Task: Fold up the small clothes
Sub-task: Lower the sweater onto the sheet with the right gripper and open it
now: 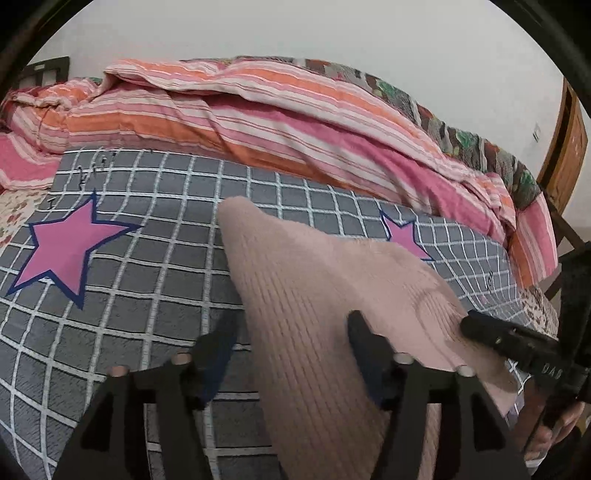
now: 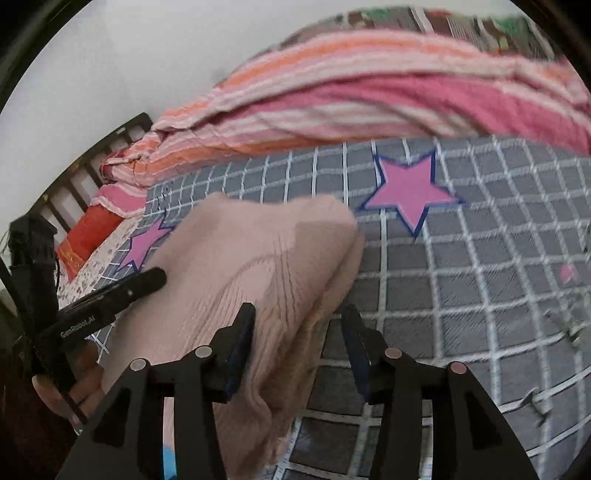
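- A pale pink ribbed knit garment lies folded on a bed, resting on a grey bedspread with a white grid and pink stars edged in dark blue.
- The left hand-held gripper points down at the garment with its jaws spread; the near left edge of the knit runs between the two fingers, and neither pad presses on it.
- In the right wrist view, the right hand-held gripper also stands with jaws spread, and the folded right edge of the garment lies in the gap; the left finger rests over the cloth while the right finger is over bare bedspread.
- Each gripper shows in the other's camera: the right one enters the left wrist view from the right edge, its dark finger over the garment, and a hand grips its handle below.
- In the right wrist view, the left gripper's finger reaches over the knit's left side.
- A rumpled pink, orange and white striped quilt is heaped along the far side of the bed, against a plain pale wall.
- A dark slatted headboard stands at the bed's end, with a red cushion just beside it.
- A wooden door shows at the far right of the left wrist view.
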`<move>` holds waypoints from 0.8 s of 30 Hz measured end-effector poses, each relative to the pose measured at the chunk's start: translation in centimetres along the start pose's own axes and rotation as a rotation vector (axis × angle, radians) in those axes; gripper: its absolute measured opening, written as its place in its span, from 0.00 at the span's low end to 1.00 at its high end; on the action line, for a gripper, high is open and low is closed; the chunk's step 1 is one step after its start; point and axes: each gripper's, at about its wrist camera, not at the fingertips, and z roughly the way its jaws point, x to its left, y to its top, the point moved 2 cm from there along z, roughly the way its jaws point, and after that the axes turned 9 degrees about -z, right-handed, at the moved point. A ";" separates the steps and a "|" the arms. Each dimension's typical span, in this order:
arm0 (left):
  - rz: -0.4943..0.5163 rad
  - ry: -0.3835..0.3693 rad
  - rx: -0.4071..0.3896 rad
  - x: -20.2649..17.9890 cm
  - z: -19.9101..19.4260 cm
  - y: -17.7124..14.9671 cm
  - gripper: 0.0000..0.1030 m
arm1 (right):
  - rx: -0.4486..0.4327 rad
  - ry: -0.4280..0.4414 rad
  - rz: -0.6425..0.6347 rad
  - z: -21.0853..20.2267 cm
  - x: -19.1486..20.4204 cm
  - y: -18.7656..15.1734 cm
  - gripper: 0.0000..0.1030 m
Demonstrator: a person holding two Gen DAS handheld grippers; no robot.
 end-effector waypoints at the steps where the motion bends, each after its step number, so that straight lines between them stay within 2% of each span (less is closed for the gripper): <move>1: -0.011 -0.006 -0.007 0.4 -0.3 0.2 0.61 | -0.009 -0.003 -0.003 -0.2 0.0 0.3 0.47; 4: -0.036 -0.011 -0.011 1.1 -0.6 0.9 0.62 | -0.023 0.006 0.028 0.1 -0.6 1.7 0.47; 8: -0.038 -0.024 -0.013 1.4 -0.8 1.8 0.62 | 0.010 0.012 0.100 2.7 -1.4 3.2 0.44; 9: -0.037 -0.029 -0.013 1.4 -0.8 1.9 0.62 | 0.034 0.007 0.129 3.8 -1.8 3.3 0.40; 11: -0.036 -0.029 -0.011 1.3 -0.4 2.4 0.62 | 0.051 0.029 0.170 5.2 -2.1 3.3 0.14; 12: -0.035 -0.030 -0.010 1.3 -0.3 2.5 0.62 | 0.034 0.036 0.154 5.2 -1.9 3.3 0.10; 15: -0.030 -0.028 -0.014 1.1 0.2 3.2 0.62 | -0.113 0.014 0.032 2.5 -1.0 3.5 0.09; 16: -0.027 -0.024 -0.015 1.0 0.7 3.5 0.62 | -0.113 -0.003 0.037 2.3 -1.3 3.2 0.09; 19: -0.026 0.014 -0.008 0.8 2.4 4.4 0.62 | 0.032 -0.095 0.043 5.1 -1.8 2.0 0.09; 21: -0.030 0.048 0.002 1.0 3.7 4.9 0.62 | 0.031 -0.131 0.008 5.3 -1.4 1.7 0.09; 24: -0.033 0.111 0.003 1.6 5.2 5.3 0.62 | 0.029 -0.113 -0.007 4.7 -1.4 2.3 0.11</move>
